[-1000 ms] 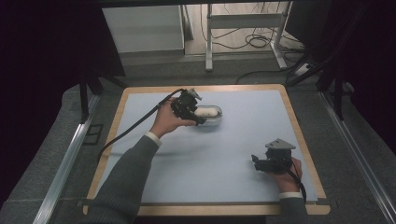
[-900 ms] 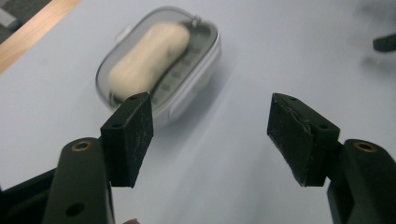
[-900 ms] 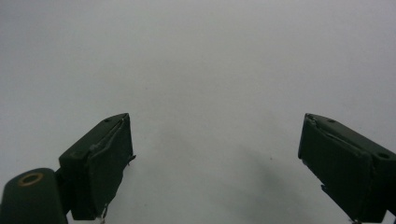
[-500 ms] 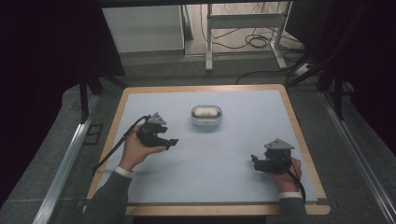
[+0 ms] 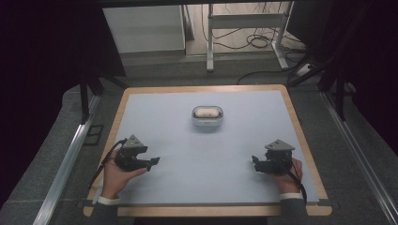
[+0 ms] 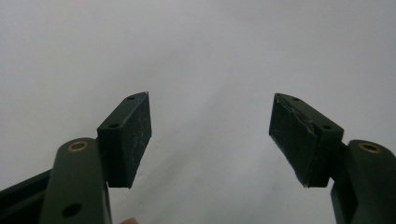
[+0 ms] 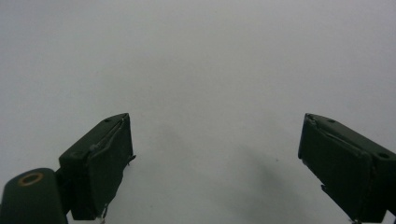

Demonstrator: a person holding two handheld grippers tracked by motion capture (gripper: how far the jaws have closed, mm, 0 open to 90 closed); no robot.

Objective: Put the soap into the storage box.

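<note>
A small white rounded case [image 5: 207,112] in a clear tray [image 5: 207,123] sits on the pale blue mat [image 5: 206,154], at the middle toward the far side. My left gripper [image 5: 154,161] rests near the mat's front left, held in a hand, well short of the case. In the left gripper view my left gripper [image 6: 210,135] stands open over bare mat, nothing between its pads [image 6: 135,135]. My right gripper [image 5: 255,162] rests at the front right, also in a hand. In the right gripper view my right gripper [image 7: 215,163] is open and empty.
The mat lies on a wooden-edged board [image 5: 302,140]. Dark carpet surrounds it, with metal rails [image 5: 65,164] along both sides. Beyond the far edge stand a white cabinet [image 5: 143,28], table legs [image 5: 210,37] and cables [image 5: 263,42] on the floor.
My left gripper let go of the case at the far middle, drew back toward the front left of the mat and now rests there open. The right gripper has stayed put.
</note>
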